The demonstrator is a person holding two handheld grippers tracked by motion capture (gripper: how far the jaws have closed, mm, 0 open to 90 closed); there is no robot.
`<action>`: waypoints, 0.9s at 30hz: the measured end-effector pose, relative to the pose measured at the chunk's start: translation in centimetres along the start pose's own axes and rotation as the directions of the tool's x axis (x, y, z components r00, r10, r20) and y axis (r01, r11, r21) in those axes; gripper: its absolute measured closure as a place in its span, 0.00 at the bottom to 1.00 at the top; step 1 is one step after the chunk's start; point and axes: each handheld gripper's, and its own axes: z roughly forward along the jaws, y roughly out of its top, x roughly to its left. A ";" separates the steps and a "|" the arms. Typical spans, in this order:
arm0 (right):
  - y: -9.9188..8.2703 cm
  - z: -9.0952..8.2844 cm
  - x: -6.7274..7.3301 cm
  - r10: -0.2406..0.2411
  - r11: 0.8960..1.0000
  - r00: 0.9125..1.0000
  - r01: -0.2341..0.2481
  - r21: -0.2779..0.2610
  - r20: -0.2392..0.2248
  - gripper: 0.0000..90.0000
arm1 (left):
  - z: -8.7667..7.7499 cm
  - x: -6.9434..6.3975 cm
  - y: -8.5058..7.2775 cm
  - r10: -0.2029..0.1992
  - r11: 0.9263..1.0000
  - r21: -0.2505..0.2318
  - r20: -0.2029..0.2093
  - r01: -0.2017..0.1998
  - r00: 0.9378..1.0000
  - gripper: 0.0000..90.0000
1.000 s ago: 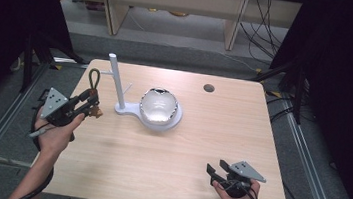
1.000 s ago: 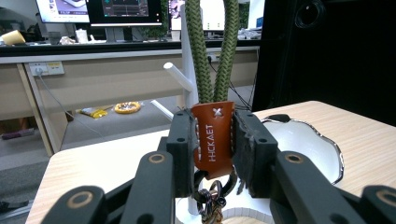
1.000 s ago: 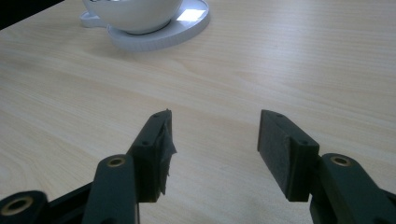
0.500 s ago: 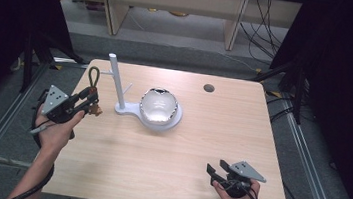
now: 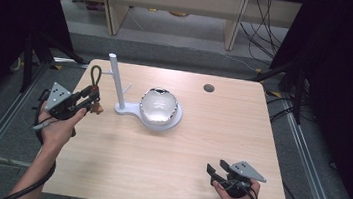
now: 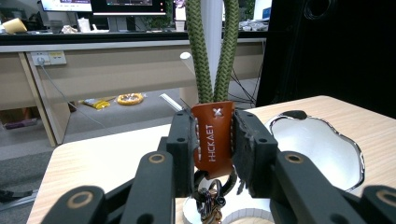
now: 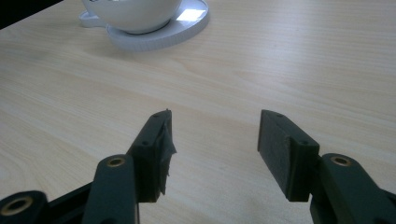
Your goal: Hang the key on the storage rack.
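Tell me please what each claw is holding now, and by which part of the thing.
The left claw holds a keychain strap by its brown leather tab, with the green cord loop pointing up. The right claw is open and holds nothing.

In the left gripper view the green cord loop [image 6: 212, 51] runs off the top edge, and the metal clip [image 6: 210, 200] at bottom centre sits half hidden behind the tool.

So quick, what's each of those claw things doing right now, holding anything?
Left gripper: closed on the brown tab of the green cord keychain.
Right gripper: open, holding nothing.
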 end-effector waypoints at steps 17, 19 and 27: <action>0.0 -0.1 -0.1 0.005 1.000 1.000 -0.005 0.001 -0.005 0.51 | 1.3 0.4 -0.1 -0.003 1.000 0.029 -0.005 0.003 1.000 0.76; 0.0 -0.1 -0.1 0.005 1.000 1.000 -0.005 0.001 -0.005 0.51 | 1.4 0.4 -0.1 -0.004 0.999 0.034 -0.007 0.005 1.000 0.76; 0.0 -0.1 0.3 0.042 0.999 0.999 -0.042 0.010 -0.004 0.51 | 1.9 0.7 -0.3 -0.010 0.999 0.044 -0.015 0.011 1.000 0.76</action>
